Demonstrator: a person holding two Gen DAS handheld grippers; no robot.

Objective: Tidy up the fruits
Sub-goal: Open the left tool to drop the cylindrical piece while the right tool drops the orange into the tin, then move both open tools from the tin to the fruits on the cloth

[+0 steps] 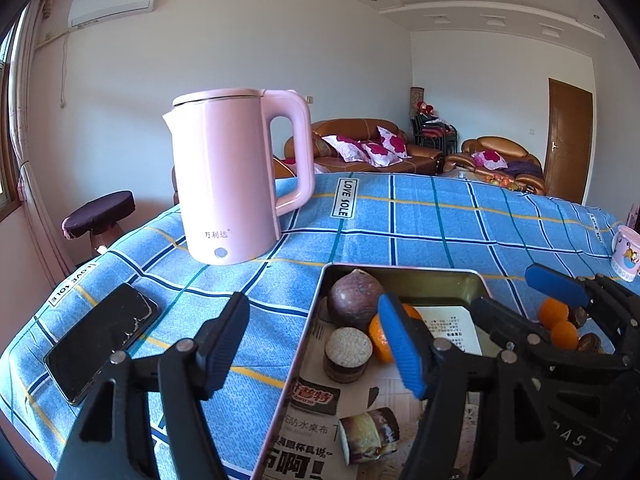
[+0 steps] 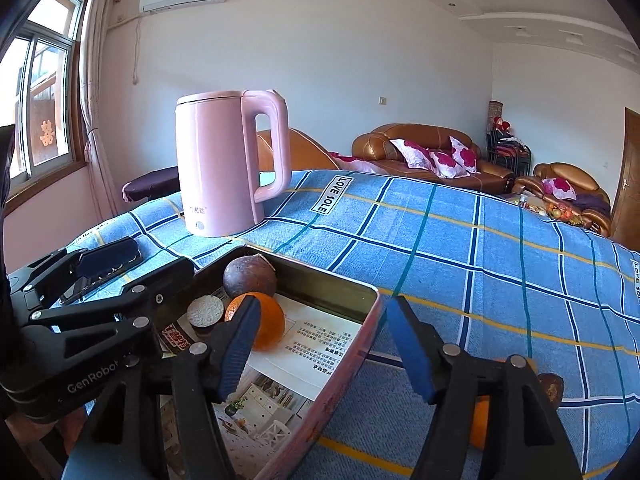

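A shallow metal tin (image 1: 404, 270) lined with printed paper lies on the blue checked cloth. Inside it are a dark purple round fruit (image 1: 356, 300), an orange (image 1: 378, 340) and two cut cylindrical pieces (image 1: 347, 354). My left gripper (image 1: 316, 344) stands open astride the tin's left wall, its pads clear of it. My right gripper (image 2: 324, 350) is open astride the tin's (image 2: 372, 300) right wall, also not pressing on it. More oranges (image 1: 554, 312) and brown fruits (image 1: 590, 342) lie on the cloth to the right of the tin. Each gripper shows in the other's view: the right gripper (image 1: 516, 300), the left gripper (image 2: 156, 264).
A pink kettle (image 1: 236, 176) stands behind the tin on the left. A black phone (image 1: 100, 336) lies near the table's left edge. A printed cup (image 1: 628, 254) sits at the far right. Sofas (image 1: 380, 148) and a stool (image 1: 98, 216) are beyond the table.
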